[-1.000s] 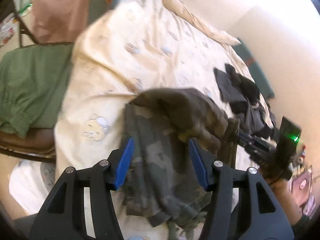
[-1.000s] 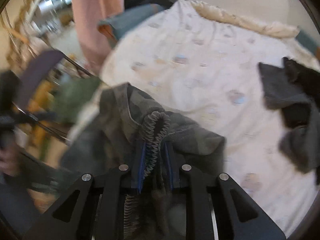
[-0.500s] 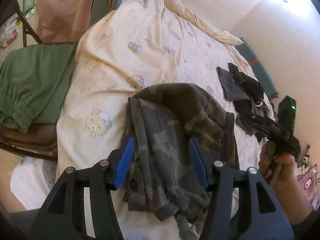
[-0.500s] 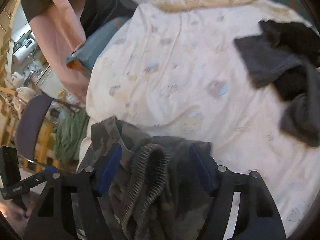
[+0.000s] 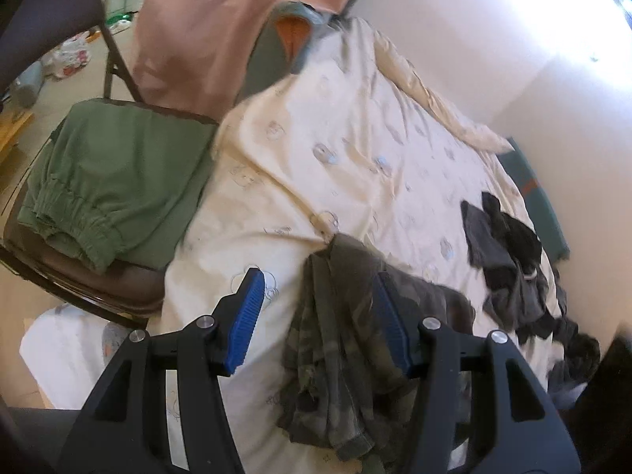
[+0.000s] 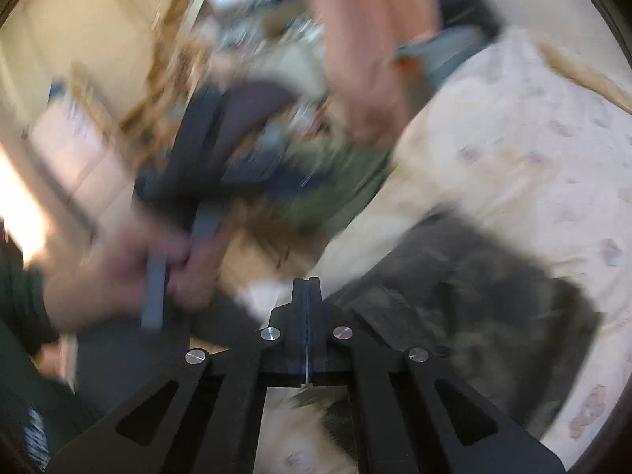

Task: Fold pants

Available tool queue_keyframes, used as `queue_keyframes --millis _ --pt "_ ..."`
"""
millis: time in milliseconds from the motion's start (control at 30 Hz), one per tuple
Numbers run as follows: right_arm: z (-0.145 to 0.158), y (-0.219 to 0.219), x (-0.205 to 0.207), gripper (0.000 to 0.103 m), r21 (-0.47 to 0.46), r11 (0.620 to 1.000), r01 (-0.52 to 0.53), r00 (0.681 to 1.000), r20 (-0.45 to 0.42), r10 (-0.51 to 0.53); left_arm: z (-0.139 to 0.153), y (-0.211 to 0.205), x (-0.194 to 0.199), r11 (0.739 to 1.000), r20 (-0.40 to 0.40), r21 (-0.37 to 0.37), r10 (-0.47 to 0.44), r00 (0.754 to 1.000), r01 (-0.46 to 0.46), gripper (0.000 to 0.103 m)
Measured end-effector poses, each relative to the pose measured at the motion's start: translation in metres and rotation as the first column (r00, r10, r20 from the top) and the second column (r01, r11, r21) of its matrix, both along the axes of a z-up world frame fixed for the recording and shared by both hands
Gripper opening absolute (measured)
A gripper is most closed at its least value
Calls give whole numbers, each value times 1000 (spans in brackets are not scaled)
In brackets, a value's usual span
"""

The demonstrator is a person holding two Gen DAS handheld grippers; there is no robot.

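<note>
- We see the camouflage pants (image 5: 347, 339) lying crumpled on the cream bedsheet (image 5: 355, 166), near the bed's close edge, bunched into a long heap.
- In the right wrist view the same pants (image 6: 493, 296) show as a dark, blurred mass on the sheet, to the right of the closed fingertips.
- Our left gripper (image 5: 316, 316) hangs above the pants with its 2 blue pads apart; the right-hand pad overlaps the cloth in the picture, the left-hand one stands over bare sheet, and nothing is clamped.
- Our right gripper (image 6: 306, 296) has just snapped closed, its 2 fingers pressed flat together with no cloth between them.
- The left hand (image 6: 130, 272) shows blurred in the right wrist view, wrapped around its gripper's handle.
- Green pants (image 5: 114, 181) lie folded on a chair (image 5: 51, 12) beside the bed.
- A dark clothes pile (image 5: 509, 260) sits further along the sheet, apart from the camouflage pants.
</note>
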State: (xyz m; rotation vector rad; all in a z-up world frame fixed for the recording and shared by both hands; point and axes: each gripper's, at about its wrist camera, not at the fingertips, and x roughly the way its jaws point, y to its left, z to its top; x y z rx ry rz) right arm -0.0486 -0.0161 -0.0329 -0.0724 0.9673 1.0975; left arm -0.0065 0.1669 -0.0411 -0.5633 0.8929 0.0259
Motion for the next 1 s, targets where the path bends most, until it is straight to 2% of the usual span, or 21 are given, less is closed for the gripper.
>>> queue_keyframes --millis 33,133,200,267,300,367,400,467,500,533,600,667,733,800,833,867,1000 --pt "-23 18 -14 0 -60 996 -66 998 -28 64 -2 1 1 1000 -5 -10 0 1000 0 53" --pt "-78 37 -30 0 -155 982 -112 986 -138 91 -8 -4 3 999 -33 -41 -33 999 31 53" --pt "-83 31 -28 0 -149 986 -77 987 -151 54 -9 -10 1 998 -38 -35 -62 997 61 53" --pt "-68 7 -17 0 -49 999 20 984 -174 -28 -9 -12 0 997 -38 -16 -70 997 70 53" --pt "-53 -9 -8 0 -1 996 87 984 -157 -86 -9 -13 0 997 -39 -11 -71 997 71 53" --pt "-31 -33 9 0 50 980 192 976 -109 -186 -11 -13 1 998 -51 -14 -67 996 66 53" --pt "-21 -46 23 0 52 963 266 962 -84 -261 -13 -14 2 998 -58 -17 -65 996 64 53" --pt "-20 -57 50 0 -12 921 390 920 -46 -390 -14 -18 5 997 -68 -22 -69 995 67 53" --pt "-26 -60 68 0 -70 886 459 886 -42 -462 -14 -21 7 997 -65 -20 -75 995 74 53" --pt "-36 -59 81 0 -85 869 488 867 -68 -493 -13 -23 8 997 -61 -12 -81 995 80 53" --pt "-61 -49 99 0 -117 858 500 847 -143 -513 -10 -29 9 995 -53 14 -93 994 94 53" --pt "-84 -22 97 1 -112 913 393 879 -246 -408 -10 -31 9 995 -53 27 -97 994 99 53" --pt "-109 15 74 1 -140 971 195 908 -348 -233 -12 -29 9 995 -65 22 -96 993 98 53" --pt "-121 32 50 1 -179 981 80 932 -336 -138 -18 -25 10 995 -92 -6 -99 991 99 53" --pt "-129 31 43 1 -180 982 62 923 -364 -125 -22 -25 11 994 -107 -25 -108 988 106 53" --pt "-130 23 39 1 -158 984 87 914 -380 -142 -27 -26 12 992 -129 -51 -123 984 117 53" --pt "-85 -23 26 4 -56 980 193 931 -306 -201 -39 -45 10 980 -183 -59 -197 963 189 53"
